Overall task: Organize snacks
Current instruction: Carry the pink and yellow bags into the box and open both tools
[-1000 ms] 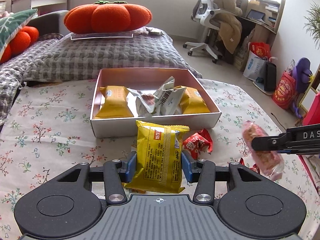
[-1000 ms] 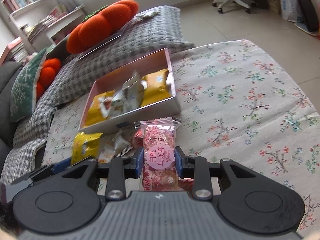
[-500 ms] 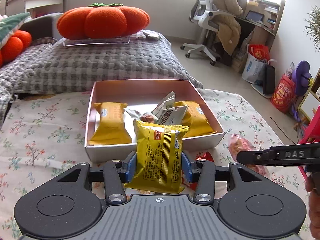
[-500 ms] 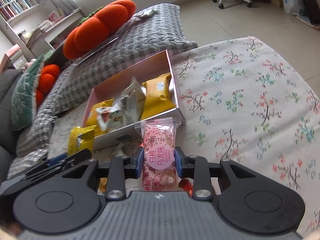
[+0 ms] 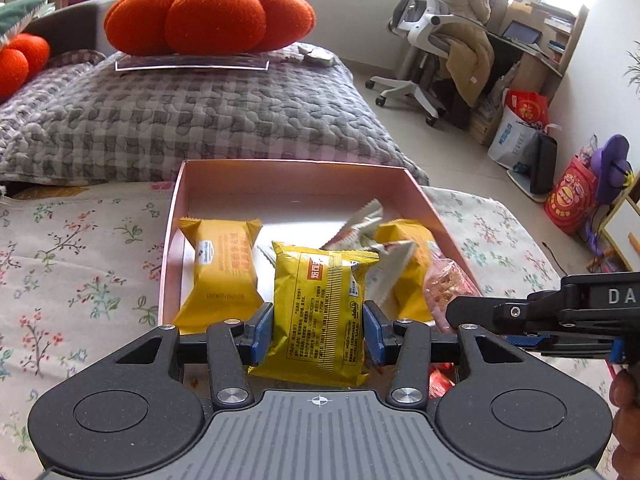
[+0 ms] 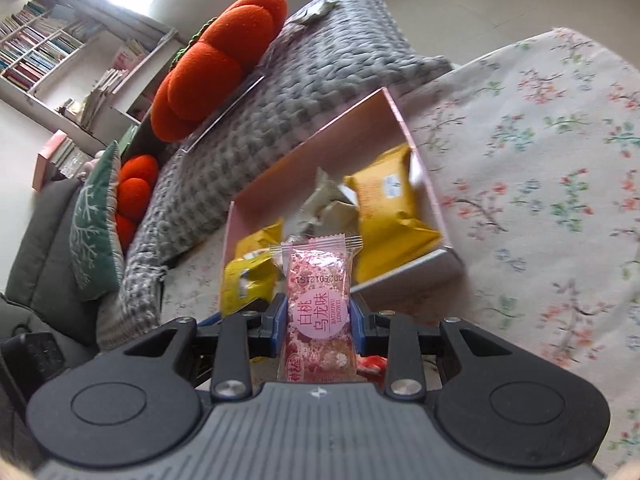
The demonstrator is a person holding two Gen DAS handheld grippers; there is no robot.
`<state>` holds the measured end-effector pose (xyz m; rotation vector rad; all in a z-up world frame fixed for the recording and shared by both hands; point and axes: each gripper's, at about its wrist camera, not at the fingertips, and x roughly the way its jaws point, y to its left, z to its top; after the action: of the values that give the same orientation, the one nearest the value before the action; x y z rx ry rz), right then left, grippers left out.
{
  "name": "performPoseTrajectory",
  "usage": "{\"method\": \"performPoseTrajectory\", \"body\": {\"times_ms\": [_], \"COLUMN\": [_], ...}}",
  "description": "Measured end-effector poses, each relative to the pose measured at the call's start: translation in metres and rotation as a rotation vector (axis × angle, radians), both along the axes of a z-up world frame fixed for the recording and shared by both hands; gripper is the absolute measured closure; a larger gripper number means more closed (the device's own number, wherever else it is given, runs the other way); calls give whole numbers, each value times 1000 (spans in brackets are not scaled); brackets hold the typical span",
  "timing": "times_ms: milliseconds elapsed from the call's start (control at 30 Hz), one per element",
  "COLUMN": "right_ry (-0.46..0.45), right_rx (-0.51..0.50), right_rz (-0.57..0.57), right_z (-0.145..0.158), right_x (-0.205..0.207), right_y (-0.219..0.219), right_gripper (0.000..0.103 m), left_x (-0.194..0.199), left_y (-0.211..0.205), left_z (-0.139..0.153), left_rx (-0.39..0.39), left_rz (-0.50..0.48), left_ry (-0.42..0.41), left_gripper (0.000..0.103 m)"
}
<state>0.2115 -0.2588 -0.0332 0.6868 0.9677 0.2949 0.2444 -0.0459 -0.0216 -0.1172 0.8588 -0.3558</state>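
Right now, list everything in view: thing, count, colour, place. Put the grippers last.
Shallow cardboard box: one, pink, on the floral cloth.
Yellow snack packets lying in the box: two, at its left and right ends.
Grey-white foil wrappers: a few, count unclear, mid-box.
Yellow printed packet: one, held.
Pink speckled candy bar: one, held.
Red wrapper: one, on the cloth, mostly hidden.
Floral cloth: one, cream.
Pumpkin cushion: one, orange, on the grey quilt.
Office chair: one, white, far right.
Left gripper: clamping the yellow printed packet.
Right gripper: clamping the candy bar.
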Motion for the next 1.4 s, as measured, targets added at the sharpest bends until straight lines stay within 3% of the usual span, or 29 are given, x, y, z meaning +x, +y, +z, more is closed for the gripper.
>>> {"method": "performPoseTrajectory", "body": {"times_ms": [433,767,967,1133,1233,1400], "right_ry": [42,-32,-49,-81,-75,-67], "right_rx": [44,50,30,-21,-39,-132], "right_rz": [-16,-147,-176,-193,-201,-162], "right_z": [-17,-29,-28,-8,0,15], "right_x": [45,59,57,52,48,37], "right_y": [20,15,14,9,4,6], "right_gripper": [74,73,61,51,51,41], "left_x": [37,51,48,43,38,23], "left_y": [-2,2,-1,13,22,31], "left_z": [-12,-25,-20,0,11,13], "left_rx": [-33,-64,-58,-112,-129,-35], "left_rz": [-4,19,-19,22,59,105], "left_ry": [-19,-6,-12,-41,-52,-3], "left_gripper": [59,59,48,42,39,32]}}
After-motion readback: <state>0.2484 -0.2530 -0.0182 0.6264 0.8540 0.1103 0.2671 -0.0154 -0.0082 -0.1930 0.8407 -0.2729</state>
